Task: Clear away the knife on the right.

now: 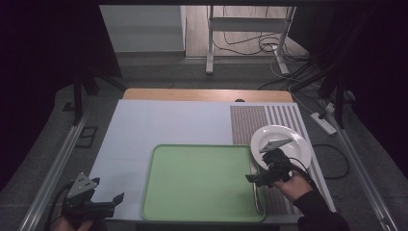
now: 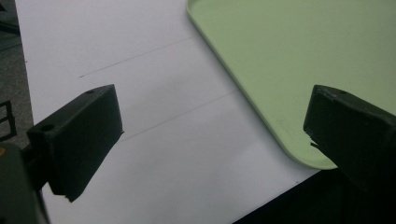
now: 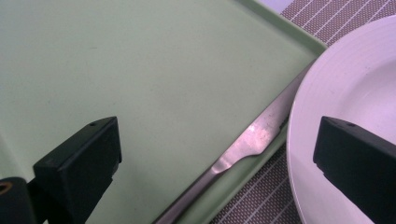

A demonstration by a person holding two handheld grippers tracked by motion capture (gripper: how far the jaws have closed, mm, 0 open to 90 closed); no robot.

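A light green tray (image 1: 202,183) lies at the front middle of the white table. A metal knife (image 1: 258,197) rests along the tray's right rim; in the right gripper view the knife (image 3: 247,140) runs slantwise between tray (image 3: 154,70) and plate (image 3: 345,93). My right gripper (image 1: 253,177) hovers open over that rim, beside the white plate (image 1: 281,144), with the knife below the gap (image 3: 217,158). My left gripper (image 1: 115,202) is open and holds nothing over bare table left of the tray; its view (image 2: 212,135) shows the tray's corner (image 2: 289,70).
The plate sits on a striped placemat (image 1: 274,118) at the table's right. A white sheet (image 1: 163,125) covers the table beyond and left of the tray. Past the far edge are a metal stand (image 1: 211,43) and cables (image 1: 269,45) on the floor.
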